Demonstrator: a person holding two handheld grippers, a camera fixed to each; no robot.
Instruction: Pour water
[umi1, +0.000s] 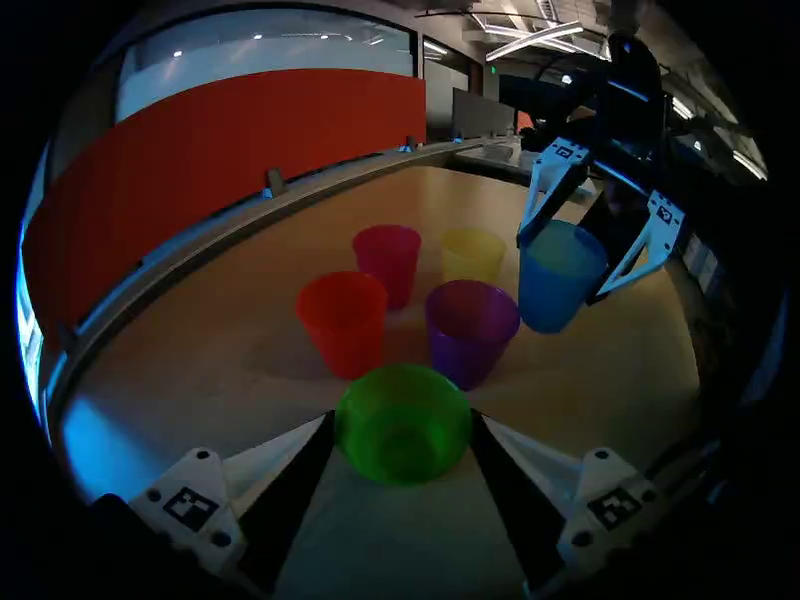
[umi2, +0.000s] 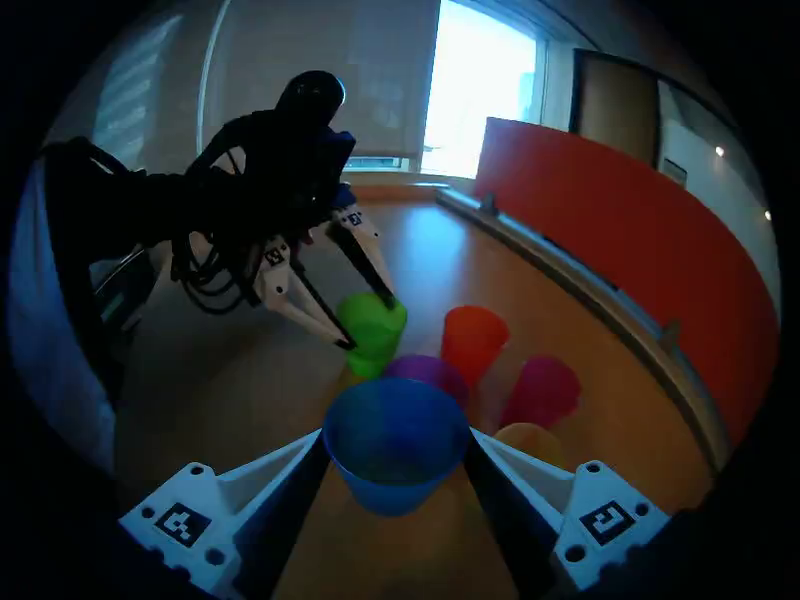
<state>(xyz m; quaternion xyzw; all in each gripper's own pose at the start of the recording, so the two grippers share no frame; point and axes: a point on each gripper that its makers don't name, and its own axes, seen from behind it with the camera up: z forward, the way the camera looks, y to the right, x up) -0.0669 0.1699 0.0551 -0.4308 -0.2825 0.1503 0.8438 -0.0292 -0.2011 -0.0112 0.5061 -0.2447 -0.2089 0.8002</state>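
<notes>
My left gripper (umi1: 402, 432) is shut on a green cup (umi1: 403, 422), held upright just above the wooden table (umi1: 220, 350). Across the table my right gripper (umi1: 568, 262) is shut on a blue cup (umi1: 556, 275), lifted and slightly tilted. In the right gripper view the blue cup (umi2: 396, 455) sits between the right gripper (umi2: 396, 450) fingers, and the left gripper (umi2: 368, 322) holds the green cup (umi2: 372, 332) farther off. Between them stand an orange cup (umi1: 343, 322), a purple cup (umi1: 470, 330), a magenta cup (umi1: 388, 262) and a yellow cup (umi1: 472, 255). Whether any cup holds water I cannot tell.
A red partition (umi1: 220, 170) with a metal rail (umi1: 250, 210) runs along the table's far left edge. A person's dark sleeve (umi2: 150, 215) and cables (umi2: 215, 280) reach in behind the left gripper. A bright window (umi2: 480, 90) lies beyond.
</notes>
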